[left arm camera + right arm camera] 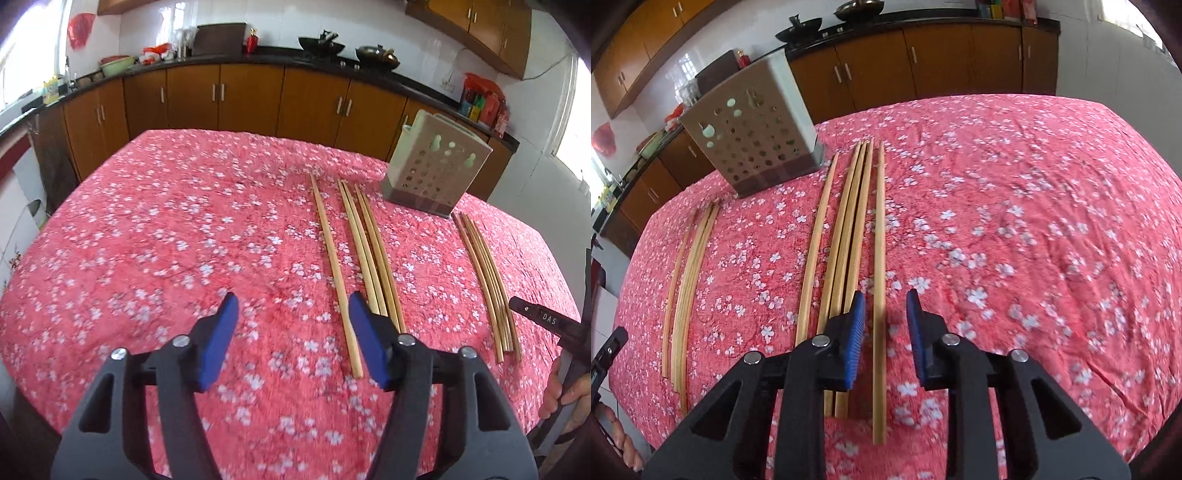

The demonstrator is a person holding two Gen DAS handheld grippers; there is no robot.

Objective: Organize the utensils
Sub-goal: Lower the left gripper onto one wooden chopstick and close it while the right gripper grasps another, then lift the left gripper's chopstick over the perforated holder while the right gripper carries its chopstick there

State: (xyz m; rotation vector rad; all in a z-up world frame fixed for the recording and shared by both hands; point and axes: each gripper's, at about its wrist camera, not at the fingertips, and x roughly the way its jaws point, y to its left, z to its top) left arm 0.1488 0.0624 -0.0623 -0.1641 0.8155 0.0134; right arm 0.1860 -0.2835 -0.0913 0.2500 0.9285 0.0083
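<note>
Your table w/ the pink flowered cloth (166, 229) carries everything. The beige perforated plastic utensil holder (439, 166) stands upright toward the far edge. Two sets of bamboo chopsticks lie lengthwise in front of it, well apart, one to each side.

Left set (365, 251): four sticks close together, plus one lone stick (332, 266) just left of them. Its near end lies between the fingers of your left gripper (291, 299), nearer the right one.

Right set (849, 240): three together, one apart on their left, and one outer stick (881, 258) on their right, which your right gripper (886, 293) straddles w/o touching.

Behind the table: brown wooden cabinets (192, 99) under a dark counter (280, 53).
</note>
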